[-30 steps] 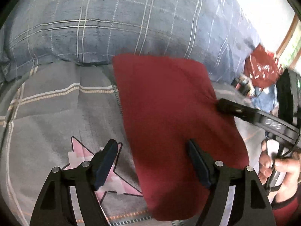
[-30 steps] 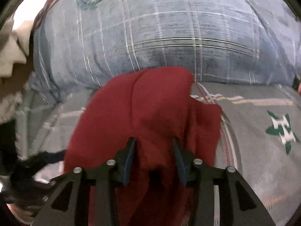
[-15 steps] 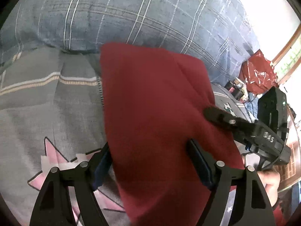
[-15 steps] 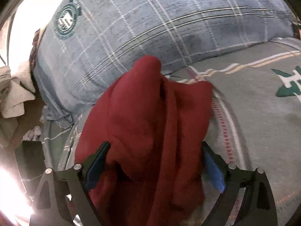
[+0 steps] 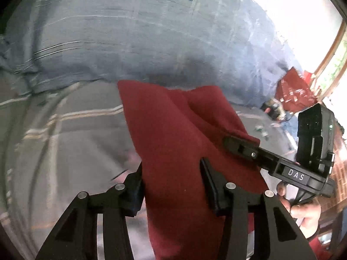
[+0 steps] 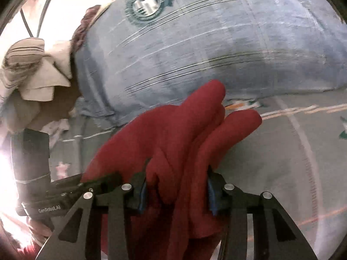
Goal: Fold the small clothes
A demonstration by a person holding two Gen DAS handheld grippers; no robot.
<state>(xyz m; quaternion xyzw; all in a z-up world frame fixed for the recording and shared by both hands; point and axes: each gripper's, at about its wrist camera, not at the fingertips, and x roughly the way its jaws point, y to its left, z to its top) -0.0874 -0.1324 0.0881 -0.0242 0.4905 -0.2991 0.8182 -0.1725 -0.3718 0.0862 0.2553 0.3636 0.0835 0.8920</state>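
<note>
A dark red cloth (image 5: 180,134) is held up over the grey bedsheet (image 5: 65,143), bunched into folds. My left gripper (image 5: 171,186) is shut on its near edge, with the fabric hanging between the fingers. My right gripper (image 6: 176,188) is shut on a thick bunch of the same red cloth (image 6: 177,134). The right gripper also shows in the left wrist view (image 5: 240,145), clamped on the cloth's right edge. The left gripper shows at the lower left of the right wrist view (image 6: 99,179).
A large blue plaid pillow (image 5: 141,34) lies across the back of the bed. A pale striped cloth (image 6: 32,69) is bunched at the far left. A red bag (image 5: 292,91) and small items sit by the window at right.
Both grippers have closed on the red cloth and lifted it off the sheet. The flat cloth is now bunched into folds between them.
</note>
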